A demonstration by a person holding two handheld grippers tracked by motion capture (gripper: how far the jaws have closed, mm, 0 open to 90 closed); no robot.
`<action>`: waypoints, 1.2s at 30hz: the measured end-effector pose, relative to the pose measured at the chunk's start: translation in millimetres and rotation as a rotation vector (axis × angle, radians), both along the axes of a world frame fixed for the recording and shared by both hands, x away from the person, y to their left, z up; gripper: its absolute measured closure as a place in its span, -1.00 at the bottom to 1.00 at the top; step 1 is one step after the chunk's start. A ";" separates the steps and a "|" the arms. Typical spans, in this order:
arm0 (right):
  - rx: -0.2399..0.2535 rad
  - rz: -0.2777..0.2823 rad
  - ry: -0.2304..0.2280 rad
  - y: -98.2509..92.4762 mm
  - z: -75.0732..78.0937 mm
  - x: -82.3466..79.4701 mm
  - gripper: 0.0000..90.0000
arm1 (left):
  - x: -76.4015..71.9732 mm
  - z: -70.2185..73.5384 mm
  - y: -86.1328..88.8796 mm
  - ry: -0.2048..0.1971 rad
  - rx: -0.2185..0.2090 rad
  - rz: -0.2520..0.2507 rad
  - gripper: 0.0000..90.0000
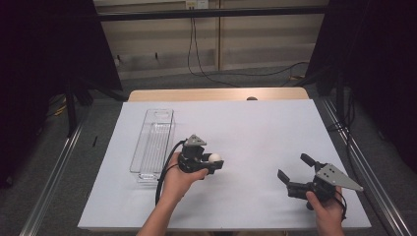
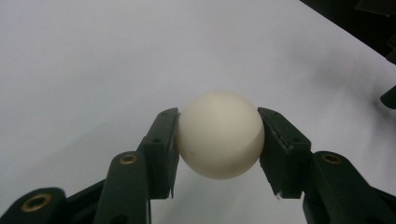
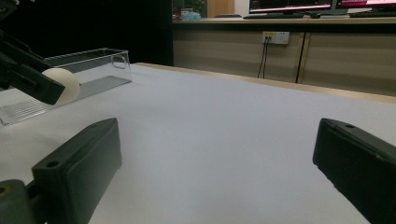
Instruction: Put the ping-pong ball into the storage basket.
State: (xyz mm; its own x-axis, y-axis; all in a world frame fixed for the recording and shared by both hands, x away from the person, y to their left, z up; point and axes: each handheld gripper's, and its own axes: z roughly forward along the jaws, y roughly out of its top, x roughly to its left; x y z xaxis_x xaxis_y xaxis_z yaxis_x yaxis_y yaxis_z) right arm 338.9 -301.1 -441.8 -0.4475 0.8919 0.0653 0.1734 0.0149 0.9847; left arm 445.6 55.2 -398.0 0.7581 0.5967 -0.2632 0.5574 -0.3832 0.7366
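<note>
Here, one cream ball (image 2: 219, 135) sits pinched between the jaws of the left gripper (image 1: 212, 161), held above the white table sheet (image 1: 255, 128) just right of one clear plastic bin (image 1: 153, 142); the right gripper (image 1: 295, 169) hovers spread wide, holding nothing; no readable writing shows.

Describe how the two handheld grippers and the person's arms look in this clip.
Both grippers are black with two flat, blocky jaws held by brass-coloured pivot screws. The left gripper and the right gripper each carry a grey three-cornered plate on top. A black cable trails from the left one. The forearms are bare, with no sleeves.
</note>
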 end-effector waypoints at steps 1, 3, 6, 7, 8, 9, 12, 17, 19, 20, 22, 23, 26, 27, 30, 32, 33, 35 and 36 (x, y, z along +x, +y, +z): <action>0.000 0.001 0.000 0.0 0.0 0.0 -0.98 | 0.0 0.2 0.1 0.004 -0.003 0.005 0.14; -0.003 0.005 -0.001 -0.3 0.0 -0.1 -0.98 | 0.8 0.1 1.3 0.001 0.000 0.001 0.14; 0.002 0.005 0.004 -0.3 0.2 -0.4 -0.98 | 1.2 0.9 2.6 0.003 0.008 0.005 0.14; 0.000 0.005 0.002 -0.5 0.2 -0.1 -0.98 | 1.0 0.8 2.6 0.002 0.002 0.011 0.14; 0.000 0.005 0.003 -0.4 0.1 -0.2 -0.98 | 1.1 0.7 2.7 0.000 -0.003 0.010 0.14; 0.001 -0.001 0.000 -0.3 0.1 0.0 -0.98 | 1.2 1.1 3.5 0.001 0.002 0.011 0.14; 0.000 0.000 -0.001 -0.1 0.1 0.0 -0.98 | 1.8 1.5 5.0 0.001 0.007 0.013 0.14; 0.000 -0.001 0.000 -0.1 0.0 0.2 -0.98 | 2.6 1.4 7.3 0.001 0.007 0.019 0.14; -0.003 0.003 0.001 -0.2 -0.1 0.1 -0.98 | 2.9 1.6 8.4 0.004 0.004 0.021 0.14; -0.003 0.001 0.000 -0.2 -0.1 0.1 -0.98 | 3.1 1.8 9.0 0.005 0.009 0.022 0.14; -0.004 0.004 -0.001 -0.4 0.0 0.0 -0.98 | 3.3 2.4 9.7 0.005 0.012 0.026 0.14; -0.002 0.005 0.001 -0.4 0.1 -0.2 -0.98 | 3.4 2.1 9.6 0.005 0.001 0.026 0.14; -0.002 0.004 0.001 -0.5 0.0 0.0 -0.98 | 4.2 2.7 11.1 0.001 0.012 0.022 0.14; -0.002 0.004 0.000 -0.5 0.1 0.0 -0.98 | 4.3 2.8 11.4 0.001 0.011 0.022 0.14; -0.001 0.001 -0.002 -0.3 0.0 0.3 -0.98 | 4.3 2.9 11.6 0.003 0.009 0.030 0.14; 0.000 0.003 0.002 -0.5 0.2 0.0 -0.98 | 4.7 2.9 12.2 0.002 0.006 0.028 0.14; 0.000 0.003 0.002 -0.5 0.2 -0.1 -0.98 | 4.8 3.0 12.6 0.002 0.006 0.027 0.14; 0.000 0.003 0.001 -0.5 0.2 -0.1 -0.98 | 4.6 3.0 12.7 -0.002 0.005 0.037 0.14; 0.000 0.003 0.001 -0.5 0.2 -0.1 -0.98 | 5.2 2.9 13.7 -0.002 0.001 0.032 0.14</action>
